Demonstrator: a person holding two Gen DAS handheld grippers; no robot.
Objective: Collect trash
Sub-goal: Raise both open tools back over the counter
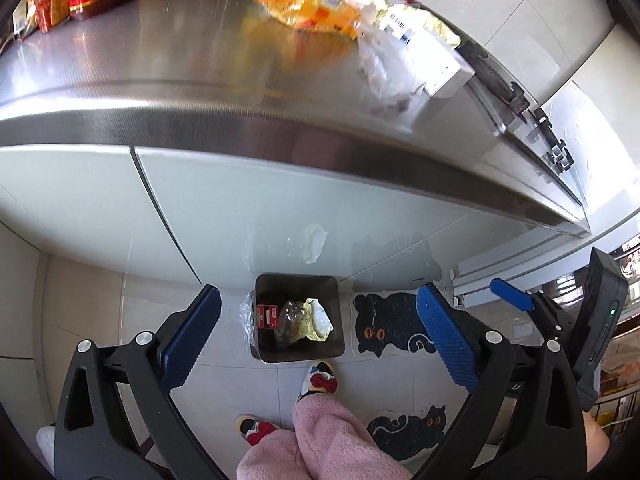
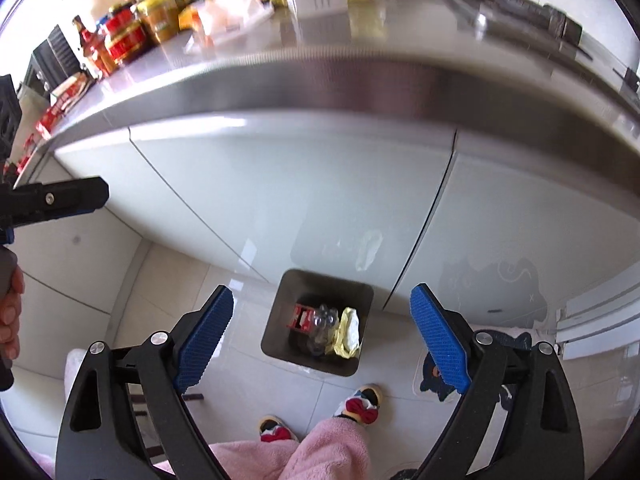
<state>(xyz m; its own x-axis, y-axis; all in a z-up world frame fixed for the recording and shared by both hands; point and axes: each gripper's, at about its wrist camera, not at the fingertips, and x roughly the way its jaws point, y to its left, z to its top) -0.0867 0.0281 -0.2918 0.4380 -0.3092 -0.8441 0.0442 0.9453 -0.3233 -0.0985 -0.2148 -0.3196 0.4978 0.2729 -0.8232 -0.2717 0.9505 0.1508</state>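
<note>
We are holding the left gripper (image 1: pixel 318 324) and right gripper (image 2: pixel 322 328) spread wide, empty, above the trash bin (image 1: pixel 298 354); wrappers (image 1: pixel 316 8) are lying on the desk (image 1: pixel 160 60).

The right gripper (image 2: pixel 322 330) is hanging wide open and empty above the dark bin (image 2: pixel 288 312), where a red carton (image 2: pixel 302 317), a clear bottle (image 2: pixel 322 326) and a yellow wrapper (image 2: pixel 349 332) are lying. Pink-trousered legs (image 2: pixel 324 448) are standing just behind it, below the steel counter (image 2: pixel 320 88).
</note>
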